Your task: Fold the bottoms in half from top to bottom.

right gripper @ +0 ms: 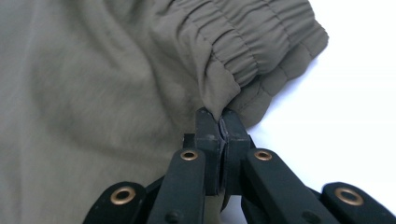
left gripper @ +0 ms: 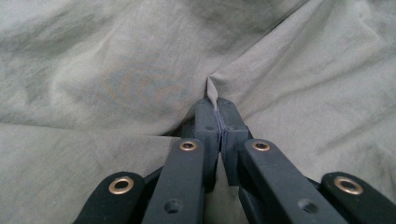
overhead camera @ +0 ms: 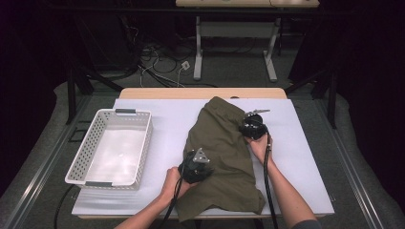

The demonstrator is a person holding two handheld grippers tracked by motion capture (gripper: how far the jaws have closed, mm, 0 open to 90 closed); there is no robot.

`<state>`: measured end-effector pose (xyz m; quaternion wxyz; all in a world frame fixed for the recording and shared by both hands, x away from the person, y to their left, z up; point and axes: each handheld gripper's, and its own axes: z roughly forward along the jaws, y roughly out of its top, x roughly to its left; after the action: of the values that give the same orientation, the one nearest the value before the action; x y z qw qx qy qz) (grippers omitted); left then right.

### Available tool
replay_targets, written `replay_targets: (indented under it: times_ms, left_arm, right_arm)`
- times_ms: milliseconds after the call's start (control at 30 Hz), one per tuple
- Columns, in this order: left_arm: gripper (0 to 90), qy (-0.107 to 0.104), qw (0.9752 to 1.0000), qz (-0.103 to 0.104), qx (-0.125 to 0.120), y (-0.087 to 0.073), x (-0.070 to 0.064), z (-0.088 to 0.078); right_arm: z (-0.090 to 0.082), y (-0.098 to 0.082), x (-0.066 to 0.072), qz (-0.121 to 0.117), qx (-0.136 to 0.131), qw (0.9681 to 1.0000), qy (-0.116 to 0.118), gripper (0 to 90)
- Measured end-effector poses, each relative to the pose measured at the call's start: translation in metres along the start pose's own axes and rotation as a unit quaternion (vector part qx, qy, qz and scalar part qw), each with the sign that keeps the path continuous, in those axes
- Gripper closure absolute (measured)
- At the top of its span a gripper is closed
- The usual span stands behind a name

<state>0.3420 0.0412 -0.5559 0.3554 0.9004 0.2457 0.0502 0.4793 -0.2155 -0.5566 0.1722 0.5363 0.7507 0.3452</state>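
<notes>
Over on the left, a white slatted basket [overhead camera: 114, 145] sits on the white table cover [overhead camera: 305, 157], well apart from the action. Beside it, spread down the middle of the table, lie the olive shorts [overhead camera: 222, 157], waistband at the far end and the hem hanging just over the near edge.

Now the left gripper [overhead camera: 195, 168] is down on the near-left part of the shorts, and its own view tells the story: jaws clamped tight together with a thin ridge of fabric pinched between the pads [left gripper: 218, 122]. Creases fan out from that pinch, so this looks like thin, limp woven cloth, light, soft and ready to fold wherever it is pulled. Nothing here seems fragile, but a small pinch through one layer could slip or drag only the top ply.

Moving right, the right gripper [overhead camera: 252, 128] is at the far right side of the shorts, just beside the gathered elastic waistband [right gripper: 261, 42]. Its jaws are closed hard on the edge of the cloth right below that band. By my reading that is the best hold on offer: the waistband is thicker, ribbed and less likely to slide out than the flat panel.

With two holds this far apart, I would expect the cloth between them to sag if lifted.
</notes>
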Motion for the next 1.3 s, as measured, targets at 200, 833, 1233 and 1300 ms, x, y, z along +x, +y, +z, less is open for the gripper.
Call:
replay_targets:
  times_ms: [200, 833, 1233, 1300]
  left_arm:
    - [89.4, 0.0, 1.0, 0.0, 0.0, 0.0, 0.0, 0.0]
    - [89.4, -0.001, 1.0, 0.0, -0.001, 0.0, 0.0, 0.0]
    - [89.4, 0.004, 1.0, 0.003, 0.0, 0.0, -0.001, 0.0]
    - [89.4, 0.005, 1.0, 0.003, 0.0, 0.0, -0.001, 0.0]
  right_arm:
    - [-0.014, -0.01, 0.012, -0.041, 0.024, 0.9984, 0.03, 89.1]
    - [-0.006, 0.028, -0.024, 0.036, 0.009, 0.999, 0.024, 26.9]
    - [0.011, 0.023, -0.023, 0.041, 0.052, 0.9978, -0.009, 26.8]
    - [0.011, 0.024, -0.021, 0.024, 0.054, 0.9979, -0.026, 33.9]
